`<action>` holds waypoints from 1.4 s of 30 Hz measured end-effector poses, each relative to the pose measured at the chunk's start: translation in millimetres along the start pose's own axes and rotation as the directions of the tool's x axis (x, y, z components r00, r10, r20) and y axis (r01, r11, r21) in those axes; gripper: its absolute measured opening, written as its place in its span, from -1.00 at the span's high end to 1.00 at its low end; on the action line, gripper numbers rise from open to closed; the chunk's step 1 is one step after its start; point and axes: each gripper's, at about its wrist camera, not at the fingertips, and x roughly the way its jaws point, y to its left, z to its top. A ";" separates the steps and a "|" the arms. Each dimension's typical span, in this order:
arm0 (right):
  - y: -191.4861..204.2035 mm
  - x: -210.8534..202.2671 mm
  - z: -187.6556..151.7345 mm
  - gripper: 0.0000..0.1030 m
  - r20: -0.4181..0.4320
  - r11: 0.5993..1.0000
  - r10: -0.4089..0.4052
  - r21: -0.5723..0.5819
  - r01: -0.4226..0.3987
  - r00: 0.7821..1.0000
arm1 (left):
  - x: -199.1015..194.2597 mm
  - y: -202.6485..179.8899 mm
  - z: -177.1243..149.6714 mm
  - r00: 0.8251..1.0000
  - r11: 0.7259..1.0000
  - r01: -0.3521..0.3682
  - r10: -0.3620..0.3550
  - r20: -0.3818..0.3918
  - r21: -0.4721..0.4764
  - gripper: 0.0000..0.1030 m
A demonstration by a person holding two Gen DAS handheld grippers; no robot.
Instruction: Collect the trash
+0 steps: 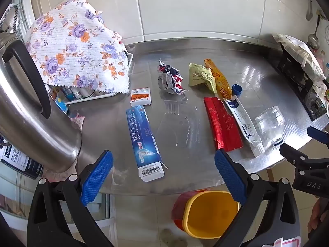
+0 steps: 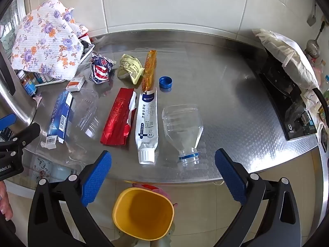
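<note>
Blue pads sit on both pairs of tongs, and both pairs are wide open. The left tongs [image 1: 163, 177] hold nothing and touch nothing; they hang over the near edge of the shiny metal table [image 1: 257, 76]. The right tongs [image 2: 163, 177] are open just as wide, with nothing between the pads, and they hang over the near edge too.

Trash lies spread on the table. The clear plastic bottle [image 2: 183, 129] lies on its side, its long way running from far to near, with its open neck pointing at the right tongs. Its blue cap [image 2: 165, 81] lies apart from it, farther back. Just left of the bottle is the white tube [image 2: 147, 125], also running far to near, cap end toward the tongs. Beside that lies the red packet [image 2: 117, 117], long and a bit tilted. The blue box [image 1: 145, 138] lies flat with its barcode flap at the near end, in front of the left tongs. A small orange and white box [image 1: 141, 96] sits behind it. Farther back are a crumpled foil wrapper [image 1: 171, 78], a yellow paper packet [image 1: 201, 76] and a long orange wrapper [image 1: 219, 79].

Down on the floor, below the table edge, stands the yellow bin [image 2: 144, 214].
</note>
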 end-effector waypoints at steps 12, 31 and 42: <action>-1.6 -0.2 -0.5 -0.93 0.000 1.000 0.002 0.001 -0.002 1.000 | -0.3 -1.8 0.5 1.000 1.000 -0.018 0.018 -0.003 0.009 -0.91; -2.7 -1.0 -2.7 -0.93 -0.001 1.000 0.001 0.000 -0.001 1.000 | 0.0 2.9 -2.6 1.000 1.000 -0.017 0.017 -0.004 0.011 -0.91; -0.9 -3.4 -2.1 -0.93 0.000 1.000 -0.001 -0.006 0.001 1.000 | -1.2 3.2 -2.3 1.000 1.000 -0.023 0.023 -0.005 0.017 -0.91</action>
